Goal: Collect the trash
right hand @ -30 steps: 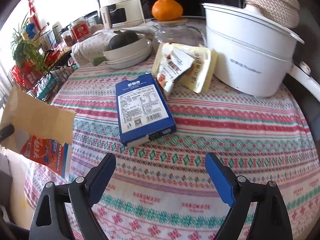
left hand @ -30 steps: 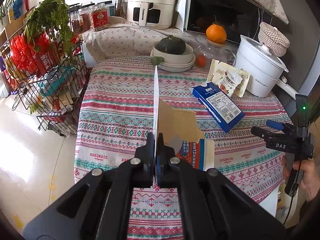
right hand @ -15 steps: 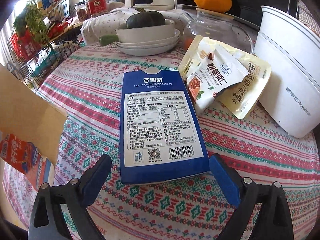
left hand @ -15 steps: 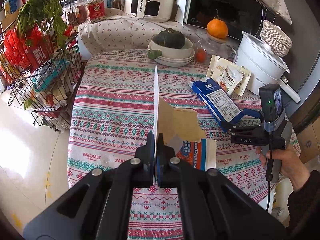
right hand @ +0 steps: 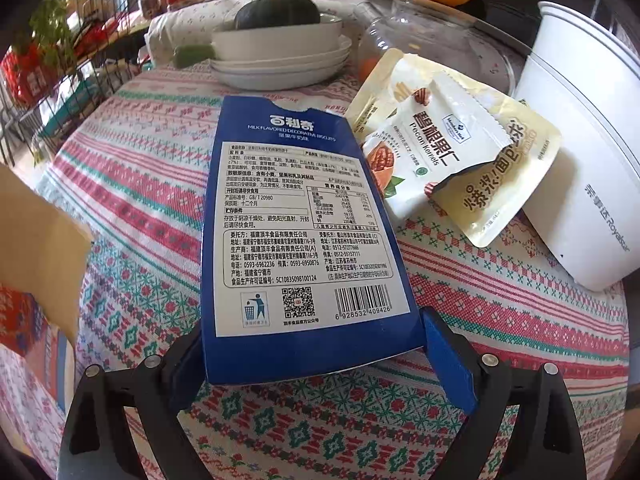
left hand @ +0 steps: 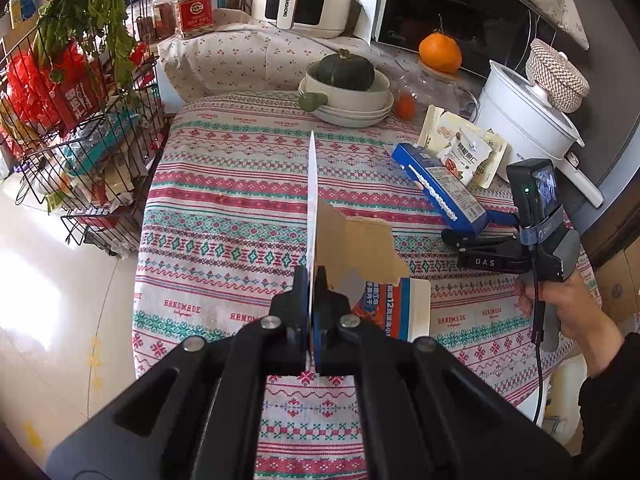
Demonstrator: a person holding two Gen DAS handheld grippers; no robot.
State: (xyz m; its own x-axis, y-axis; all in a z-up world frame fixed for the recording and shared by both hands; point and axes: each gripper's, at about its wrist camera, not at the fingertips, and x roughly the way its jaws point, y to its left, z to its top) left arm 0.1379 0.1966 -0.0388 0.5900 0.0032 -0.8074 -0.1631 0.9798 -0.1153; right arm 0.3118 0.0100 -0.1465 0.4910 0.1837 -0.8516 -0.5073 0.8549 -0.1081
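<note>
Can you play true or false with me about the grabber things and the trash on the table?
1. The left hand-held gripper is shut on a torn cardboard box. True.
2. The right hand-held gripper is empty and far from any trash. False: its open fingers sit on either side of the near end of the blue biscuit box.
3. The blue biscuit box is standing upright. False: it lies flat on the patterned tablecloth, label side up.
4. Two snack pouches lie beside the blue biscuit box, near the white pot. True.
5. The dark green squash lies on the bare tablecloth. False: it sits in a white bowl.
</note>
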